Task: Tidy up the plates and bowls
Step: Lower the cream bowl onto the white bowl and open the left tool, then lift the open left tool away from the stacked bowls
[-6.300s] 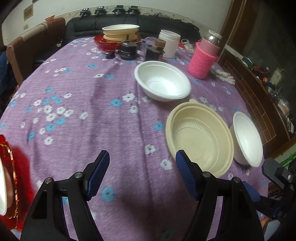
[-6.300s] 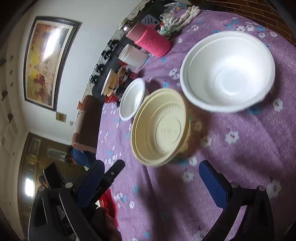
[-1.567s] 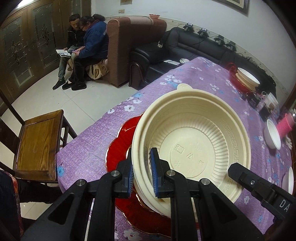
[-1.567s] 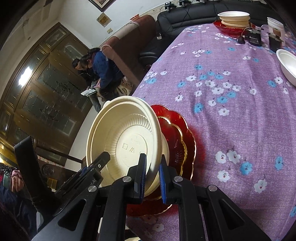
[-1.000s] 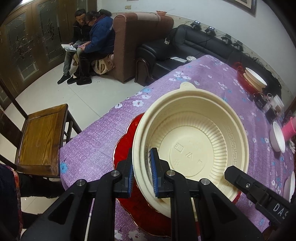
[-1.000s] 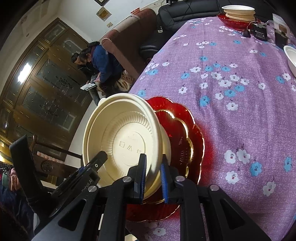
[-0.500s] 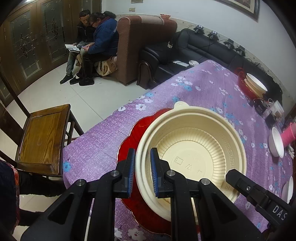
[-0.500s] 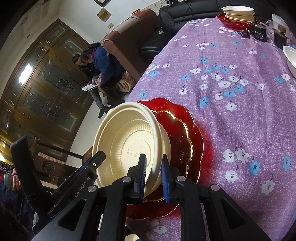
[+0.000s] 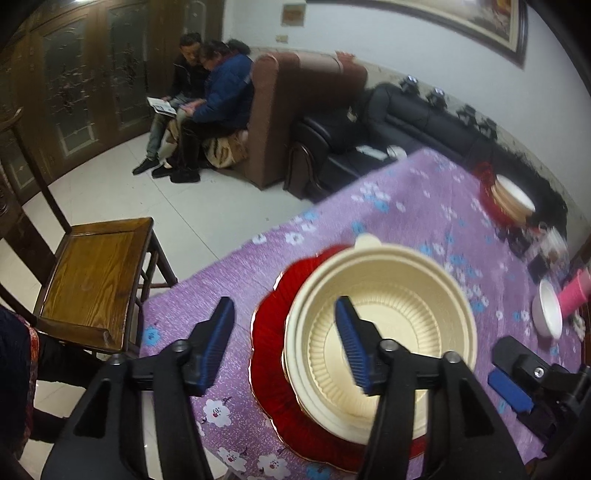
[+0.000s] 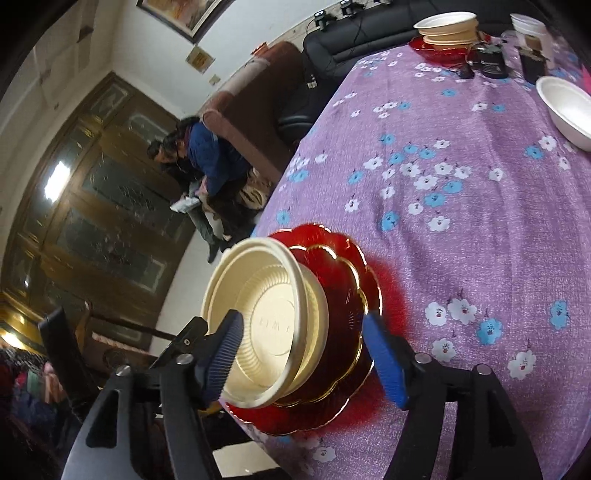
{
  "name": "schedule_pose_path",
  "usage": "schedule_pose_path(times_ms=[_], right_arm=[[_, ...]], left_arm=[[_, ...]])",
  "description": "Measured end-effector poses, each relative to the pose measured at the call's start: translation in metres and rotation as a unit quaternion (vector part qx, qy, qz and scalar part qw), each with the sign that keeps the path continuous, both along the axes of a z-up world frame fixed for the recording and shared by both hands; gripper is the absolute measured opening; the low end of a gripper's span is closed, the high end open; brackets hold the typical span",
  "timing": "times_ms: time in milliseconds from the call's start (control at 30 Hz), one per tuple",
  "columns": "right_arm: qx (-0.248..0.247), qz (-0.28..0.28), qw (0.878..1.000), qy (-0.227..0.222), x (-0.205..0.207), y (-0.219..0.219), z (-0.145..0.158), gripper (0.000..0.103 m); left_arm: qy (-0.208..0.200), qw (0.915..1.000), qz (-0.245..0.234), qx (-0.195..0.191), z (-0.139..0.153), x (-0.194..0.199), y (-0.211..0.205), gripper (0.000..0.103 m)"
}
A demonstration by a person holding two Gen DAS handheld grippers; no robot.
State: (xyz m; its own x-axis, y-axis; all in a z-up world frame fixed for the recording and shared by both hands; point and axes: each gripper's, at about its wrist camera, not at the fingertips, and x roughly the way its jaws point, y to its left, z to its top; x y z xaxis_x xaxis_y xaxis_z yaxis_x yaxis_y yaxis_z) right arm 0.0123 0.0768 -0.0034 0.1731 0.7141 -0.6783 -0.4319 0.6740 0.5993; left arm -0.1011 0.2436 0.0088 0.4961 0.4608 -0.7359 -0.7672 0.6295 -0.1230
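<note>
A cream bowl (image 9: 391, 325) sits nested on another bowl on a red scalloped plate (image 9: 269, 365) near the table's corner; it also shows in the right wrist view (image 10: 266, 325) on the same red plate (image 10: 340, 295). My left gripper (image 9: 286, 347) is open, its jaws astride the bowl's near rim and not gripping. My right gripper (image 10: 306, 354) is open around the bowl's rim, apart from it. A white bowl (image 10: 565, 110) lies farther along the table.
The purple flowered tablecloth (image 10: 461, 184) covers the table. A second red plate with stacked bowls (image 10: 447, 26) stands at the far end with a dark jar (image 10: 491, 62). A pink cup (image 9: 576, 295), a wooden chair (image 9: 92, 273), and two seated people (image 9: 207, 107) are nearby.
Both grippers have opened and let go of the cream bowl, which now rests on the stack on the red plate. Both grippers have drawn back slightly.
</note>
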Motion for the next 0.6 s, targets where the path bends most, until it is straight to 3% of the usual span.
schedule_pose_path(times_ms=[67, 200, 600], right_arm=[[0.013, -0.011, 1.000, 0.004, 0.001, -0.009, 0.001, 0.083], [0.034, -0.025, 0.999, 0.017, 0.005, -0.023, 0.000, 0.101], [0.069, -0.045, 0.996, 0.035, 0.009, -0.060, 0.004, 0.102]], left_arm=[[-0.010, 0.9999, 0.005, 0.005, 0.004, -0.002, -0.003, 0.073], [-0.021, 0.9996, -0.005, 0.018, 0.011, 0.001, -0.013, 0.074], [-0.009, 0.9971, -0.054, 0.054, 0.021, 0.021, -0.048, 0.074]])
